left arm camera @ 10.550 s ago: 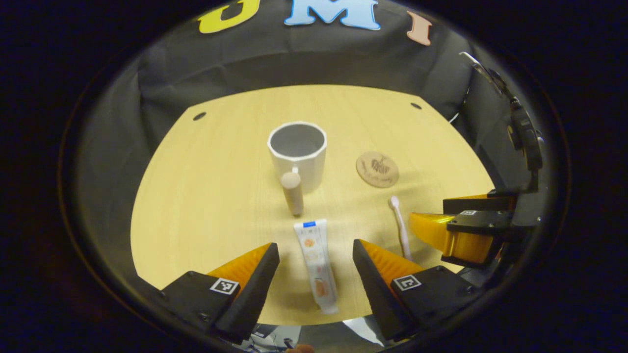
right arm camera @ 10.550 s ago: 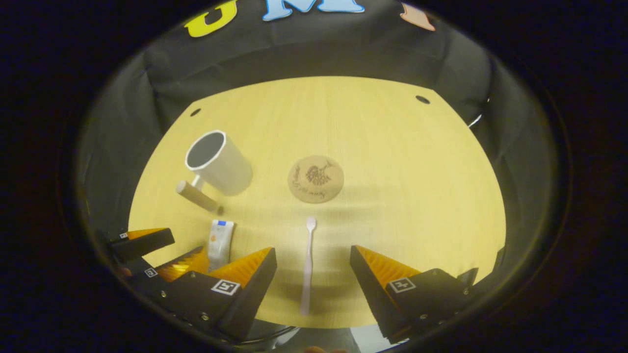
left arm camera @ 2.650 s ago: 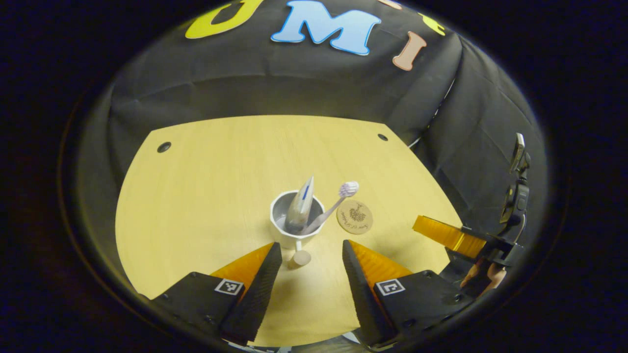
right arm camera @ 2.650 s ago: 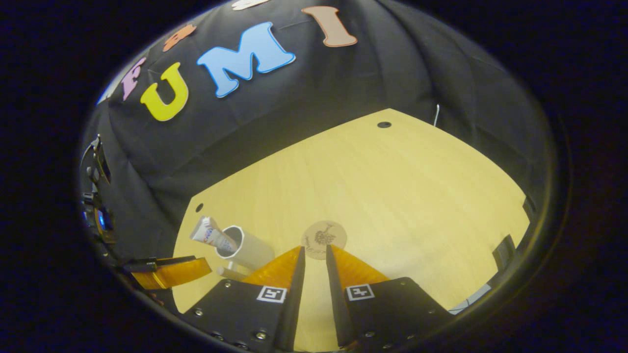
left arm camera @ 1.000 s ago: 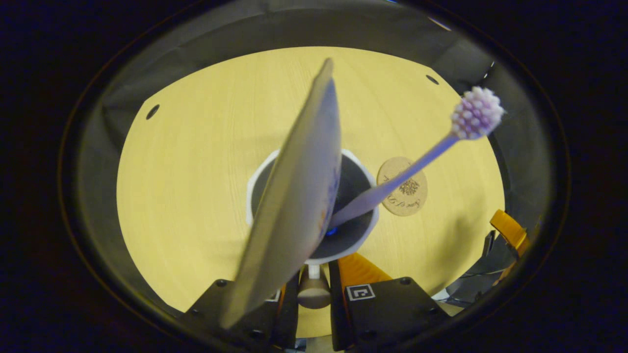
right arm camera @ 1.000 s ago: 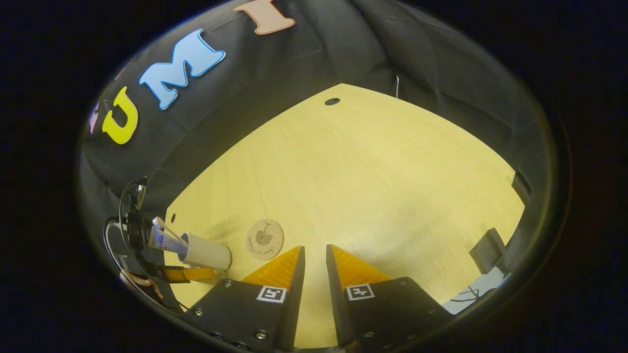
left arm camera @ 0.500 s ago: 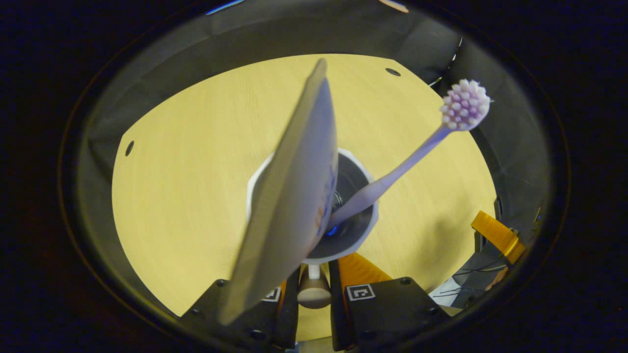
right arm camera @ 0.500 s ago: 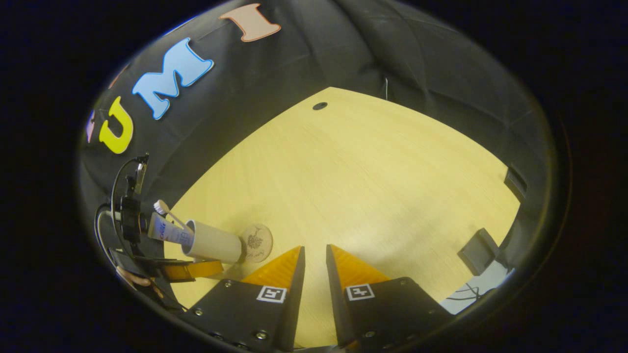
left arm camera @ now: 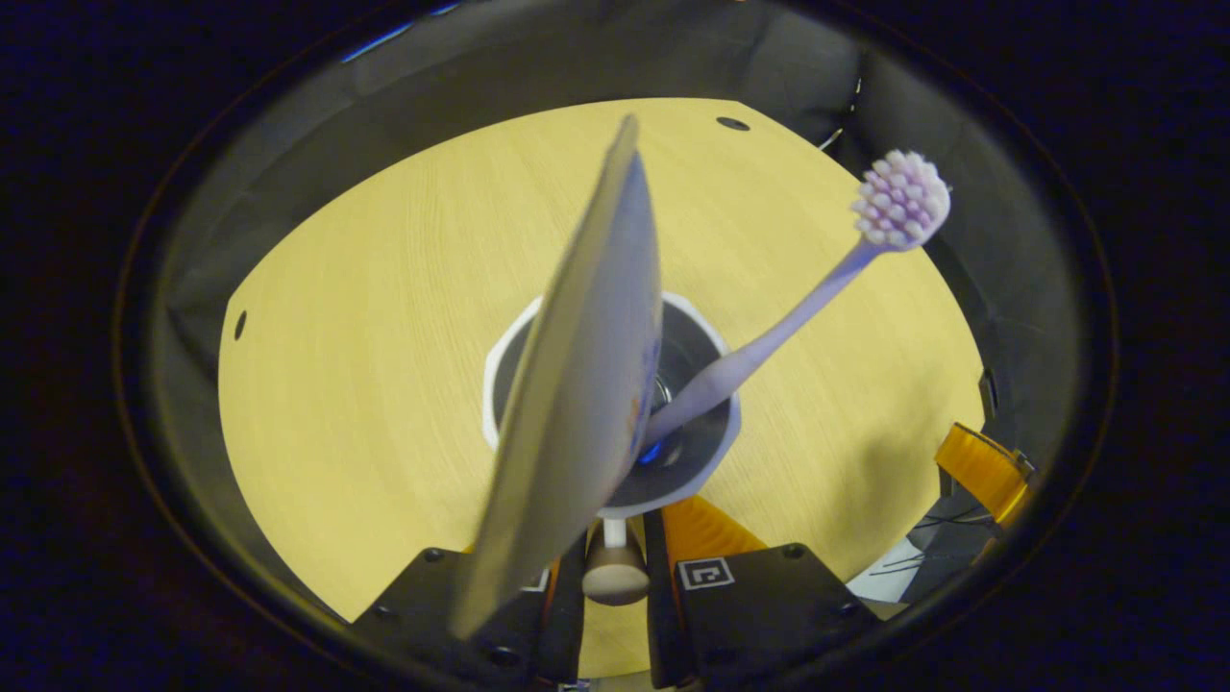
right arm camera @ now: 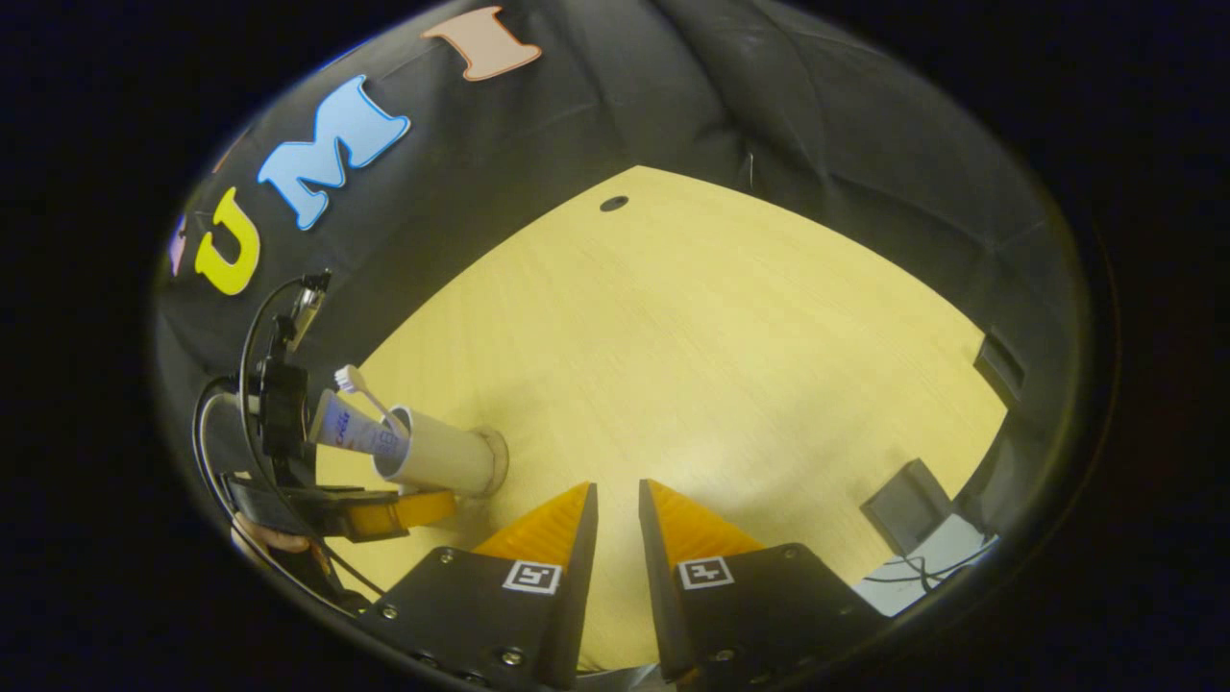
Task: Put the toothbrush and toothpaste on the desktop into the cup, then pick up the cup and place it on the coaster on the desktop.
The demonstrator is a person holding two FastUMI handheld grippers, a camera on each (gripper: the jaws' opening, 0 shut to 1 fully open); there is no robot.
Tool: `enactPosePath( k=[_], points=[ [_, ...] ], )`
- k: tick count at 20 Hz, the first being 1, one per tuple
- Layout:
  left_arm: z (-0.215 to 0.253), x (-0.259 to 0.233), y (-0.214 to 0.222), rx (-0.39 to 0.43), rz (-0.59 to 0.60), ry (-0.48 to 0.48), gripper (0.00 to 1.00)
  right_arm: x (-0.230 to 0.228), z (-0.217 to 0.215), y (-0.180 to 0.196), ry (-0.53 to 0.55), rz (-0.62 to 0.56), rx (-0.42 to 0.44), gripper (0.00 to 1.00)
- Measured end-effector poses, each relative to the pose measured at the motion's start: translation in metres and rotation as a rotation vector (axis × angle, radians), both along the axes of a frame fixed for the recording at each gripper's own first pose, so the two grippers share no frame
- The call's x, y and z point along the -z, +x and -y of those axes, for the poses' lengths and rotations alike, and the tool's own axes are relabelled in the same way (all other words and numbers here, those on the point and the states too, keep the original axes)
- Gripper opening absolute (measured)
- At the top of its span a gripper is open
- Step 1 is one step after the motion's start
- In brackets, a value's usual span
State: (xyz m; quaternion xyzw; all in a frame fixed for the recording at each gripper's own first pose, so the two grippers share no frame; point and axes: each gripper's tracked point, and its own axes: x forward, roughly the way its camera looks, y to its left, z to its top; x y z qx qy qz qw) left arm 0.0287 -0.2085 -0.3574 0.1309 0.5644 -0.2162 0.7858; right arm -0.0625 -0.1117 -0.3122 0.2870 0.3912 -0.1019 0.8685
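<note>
Left gripper view shows your left gripper (left arm camera: 613, 569) clenched on the cup's handle (left arm camera: 615, 573), both fingers pressing it. The cup (left arm camera: 713, 449) holds the toothpaste (left arm camera: 577, 404) and toothbrush (left arm camera: 798, 312), both leaning out over its rim. From the right gripper view, the cup sits over the coaster (right arm camera: 501, 459) near the desktop's (right arm camera: 730, 356) left edge. Your right gripper (right arm camera: 617, 538) is nearly closed, grasping nothing.

Toothpaste (left arm camera: 577, 384) and toothbrush (left arm camera: 817, 288) stand in cup (left arm camera: 716, 452), toothpaste left, toothbrush leaning right. Cup handle (left arm camera: 615, 567) between jaws of left gripper (left arm camera: 615, 586). In right gripper view, cup on coaster (right arm camera: 500, 459) at counter (right arm camera: 721, 336) left edge; right gripper (right arm camera: 618, 519) nearer, to its right, well apart
</note>
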Motion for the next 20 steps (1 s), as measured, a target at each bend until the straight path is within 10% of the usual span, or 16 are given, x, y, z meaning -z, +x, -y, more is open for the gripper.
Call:
enactPosePath(
  k=[10,15,20],
  points=[
    [-0.008,-0.018,-0.014,-0.111,0.075,-0.058,0.37,-0.014,0.005,0.025,-0.085,0.046,-0.152,0.30],
    [-0.015,-0.083,-0.021,-0.211,0.332,-0.217,0.36,-0.070,-0.009,0.058,-0.206,0.211,-0.272,0.30],
    [-0.039,-0.276,-0.006,-0.352,0.805,-0.446,0.38,-0.201,-0.036,0.085,-0.384,0.550,-0.368,0.30]
  ],
)
